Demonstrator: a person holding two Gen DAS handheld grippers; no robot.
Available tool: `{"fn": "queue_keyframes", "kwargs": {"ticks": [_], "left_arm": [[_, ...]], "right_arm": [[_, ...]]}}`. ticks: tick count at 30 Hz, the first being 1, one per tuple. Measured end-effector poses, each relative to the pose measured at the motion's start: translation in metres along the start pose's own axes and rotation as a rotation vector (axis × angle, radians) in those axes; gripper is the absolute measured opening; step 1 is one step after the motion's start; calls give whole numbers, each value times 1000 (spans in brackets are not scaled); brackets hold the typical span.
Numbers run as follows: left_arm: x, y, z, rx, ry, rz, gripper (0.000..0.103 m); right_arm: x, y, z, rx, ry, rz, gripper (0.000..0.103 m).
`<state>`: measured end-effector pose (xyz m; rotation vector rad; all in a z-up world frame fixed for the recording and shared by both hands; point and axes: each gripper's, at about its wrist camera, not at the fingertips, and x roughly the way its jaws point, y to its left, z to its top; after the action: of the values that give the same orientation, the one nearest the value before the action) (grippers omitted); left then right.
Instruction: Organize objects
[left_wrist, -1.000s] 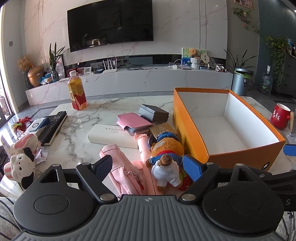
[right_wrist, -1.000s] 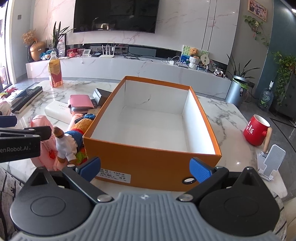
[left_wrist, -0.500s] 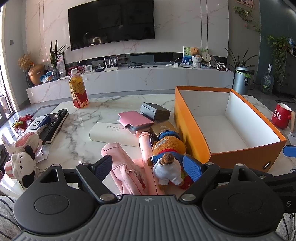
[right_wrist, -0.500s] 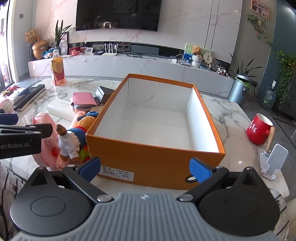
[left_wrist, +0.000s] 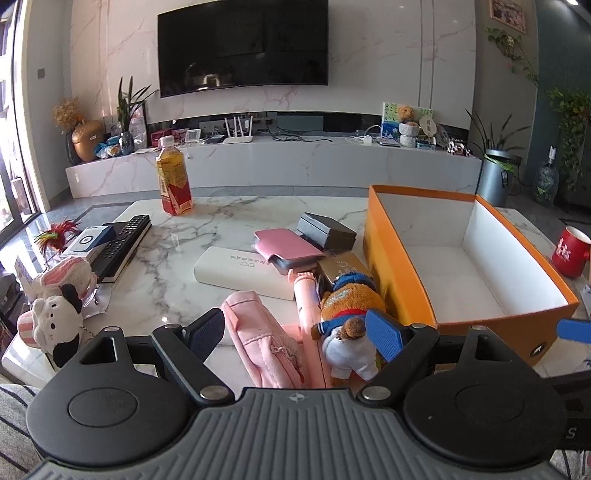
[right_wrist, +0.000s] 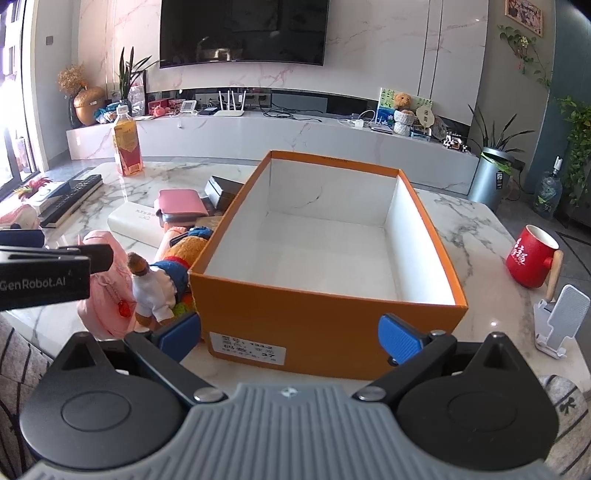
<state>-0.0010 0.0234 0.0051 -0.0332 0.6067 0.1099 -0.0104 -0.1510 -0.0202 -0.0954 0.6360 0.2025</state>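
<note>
An empty orange box (left_wrist: 399, 273) with a white inside stands on the marble table; it also shows in the right wrist view (right_wrist: 325, 317). Left of it lie a teddy bear (left_wrist: 347, 314), a pink pouch (left_wrist: 262, 339), a pink stick (left_wrist: 306, 295), a white power bank (left_wrist: 240, 271), a pink case (left_wrist: 286, 245) and a dark box (left_wrist: 327, 230). My left gripper (left_wrist: 295, 332) is open above the pouch and bear, at the table's near edge. My right gripper (right_wrist: 290, 336) is open in front of the box's near wall; the left gripper (right_wrist: 48, 271) shows at its left.
A juice bottle (left_wrist: 173, 184), a remote (left_wrist: 122, 243) and plush toys (left_wrist: 55, 317) are on the left of the table. A red mug (right_wrist: 532, 258) and a white phone stand (right_wrist: 557, 317) are at the right. A TV console runs behind.
Both grippers have drawn back and risen slightly, so the table objects look a little farther away. Nothing was grasped or moved.
</note>
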Motion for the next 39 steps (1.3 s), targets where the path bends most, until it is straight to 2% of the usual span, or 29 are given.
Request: {"fn": "queue_keyframes", "kwargs": {"ticks": [5, 9, 12, 15, 17, 19, 22, 24, 26, 27, 29, 32, 35, 36, 39], "left_arm": [[7, 38, 8, -80, 42, 76, 99], [20, 65, 6, -132, 111, 117, 99], [28, 81, 4, -180, 161, 111, 99], [30, 90, 2, -209, 198, 93, 99], [29, 94, 0, -210, 214, 82, 99], [28, 97, -2, -216, 211, 77, 99], [30, 101, -3, -232, 215, 65, 99], [34, 106, -4, -253, 234, 53, 99], [37, 111, -6, -275, 251, 42, 99], [38, 112, -7, -283, 256, 39, 99], [39, 116, -8, -296, 263, 29, 99], [40, 119, -9, -308, 268, 13, 99], [40, 118, -9, -309, 272, 0, 99], [42, 117, -10, -305, 276, 0, 99], [58, 110, -9, -282, 309, 15, 99]], "right_arm": [[7, 14, 2, 26, -15, 163, 102], [22, 35, 11, 50, 21, 273, 102], [29, 52, 19, 23, -1, 320, 102], [26, 58, 26, 51, -96, 370, 101], [28, 58, 34, 83, -118, 436, 101], [34, 62, 43, 93, -95, 466, 101], [59, 72, 52, 121, 37, 402, 97], [80, 76, 55, 184, 141, 320, 76], [87, 84, 59, 162, 125, 203, 75], [93, 85, 61, 178, 141, 186, 73], [104, 95, 66, 119, 181, 104, 74], [121, 112, 70, -19, 241, 29, 75], [133, 119, 70, -100, 256, -32, 60], [136, 122, 69, -143, 268, -51, 58], [142, 127, 66, -195, 288, -74, 61]]}}
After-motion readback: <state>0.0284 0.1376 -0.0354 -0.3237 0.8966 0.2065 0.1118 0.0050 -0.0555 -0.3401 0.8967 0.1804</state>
